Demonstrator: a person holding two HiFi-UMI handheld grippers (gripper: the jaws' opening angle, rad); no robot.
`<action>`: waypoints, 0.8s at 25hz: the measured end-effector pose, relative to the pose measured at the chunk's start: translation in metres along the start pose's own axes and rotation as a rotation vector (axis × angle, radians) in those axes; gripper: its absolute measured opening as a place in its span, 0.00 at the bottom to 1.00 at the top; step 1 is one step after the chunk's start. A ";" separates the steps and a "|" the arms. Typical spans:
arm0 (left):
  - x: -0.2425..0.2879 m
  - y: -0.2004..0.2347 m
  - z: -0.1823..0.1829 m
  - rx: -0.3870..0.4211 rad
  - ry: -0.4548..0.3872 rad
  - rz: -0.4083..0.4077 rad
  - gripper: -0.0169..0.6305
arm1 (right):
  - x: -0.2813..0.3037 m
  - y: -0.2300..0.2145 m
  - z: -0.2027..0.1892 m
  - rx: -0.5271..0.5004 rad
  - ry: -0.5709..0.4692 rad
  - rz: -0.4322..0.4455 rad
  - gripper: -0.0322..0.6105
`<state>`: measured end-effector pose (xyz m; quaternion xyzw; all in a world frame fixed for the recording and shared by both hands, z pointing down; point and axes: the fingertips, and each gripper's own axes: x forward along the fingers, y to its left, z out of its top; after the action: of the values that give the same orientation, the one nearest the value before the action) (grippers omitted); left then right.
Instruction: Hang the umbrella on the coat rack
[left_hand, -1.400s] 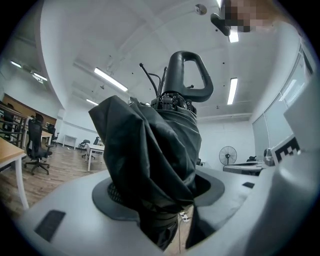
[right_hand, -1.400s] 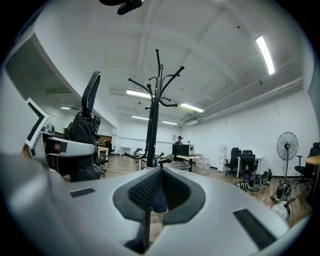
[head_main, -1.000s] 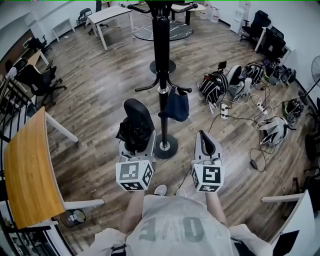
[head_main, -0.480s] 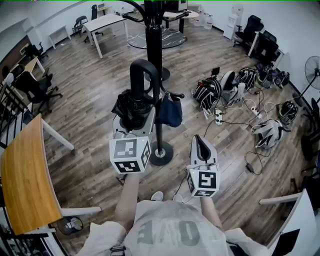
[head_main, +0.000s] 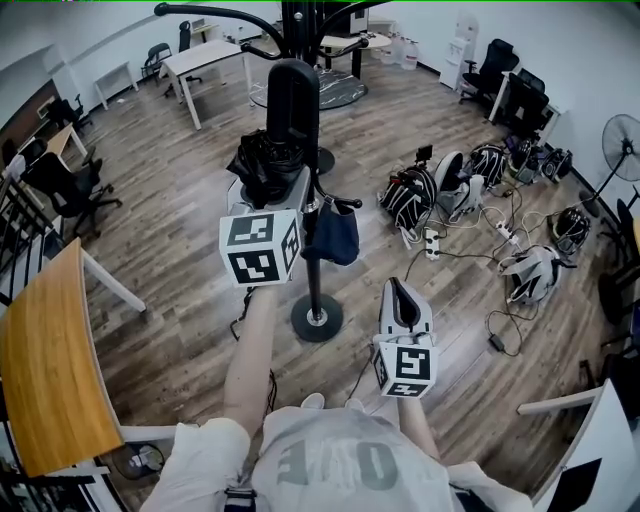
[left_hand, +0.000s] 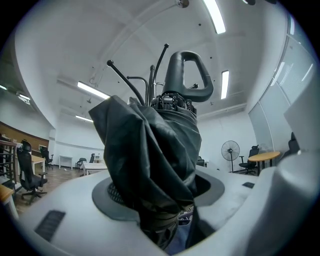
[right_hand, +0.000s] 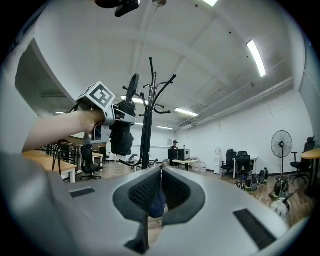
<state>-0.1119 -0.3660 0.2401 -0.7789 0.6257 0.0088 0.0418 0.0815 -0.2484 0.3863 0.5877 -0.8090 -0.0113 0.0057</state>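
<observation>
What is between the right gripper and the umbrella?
Head view: the coat rack pole and a blue bag hung on it stand between right gripper and umbrella.

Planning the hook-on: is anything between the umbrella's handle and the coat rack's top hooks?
Nothing visible. The top hooks rise close behind the umbrella handle; the blue bag hangs lower on the coat rack.

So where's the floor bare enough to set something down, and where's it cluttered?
Bare floor lies between the wooden table and the rack base, running on toward the white desk. Right of the base it is crowded: bags and cables spread over the floor. A blue bag fills one lower hook.
</observation>
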 end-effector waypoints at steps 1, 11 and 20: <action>0.006 0.003 -0.001 -0.004 0.008 0.002 0.48 | 0.000 -0.001 0.001 0.003 -0.001 -0.006 0.10; 0.044 0.012 -0.019 -0.042 0.092 0.008 0.48 | -0.008 -0.025 -0.007 0.027 -0.003 -0.059 0.10; 0.056 0.017 -0.027 -0.032 0.127 0.027 0.48 | -0.008 -0.031 -0.003 0.046 -0.023 -0.073 0.10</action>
<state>-0.1176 -0.4266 0.2622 -0.7698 0.6375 -0.0300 -0.0105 0.1140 -0.2505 0.3886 0.6165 -0.7871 0.0003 -0.0177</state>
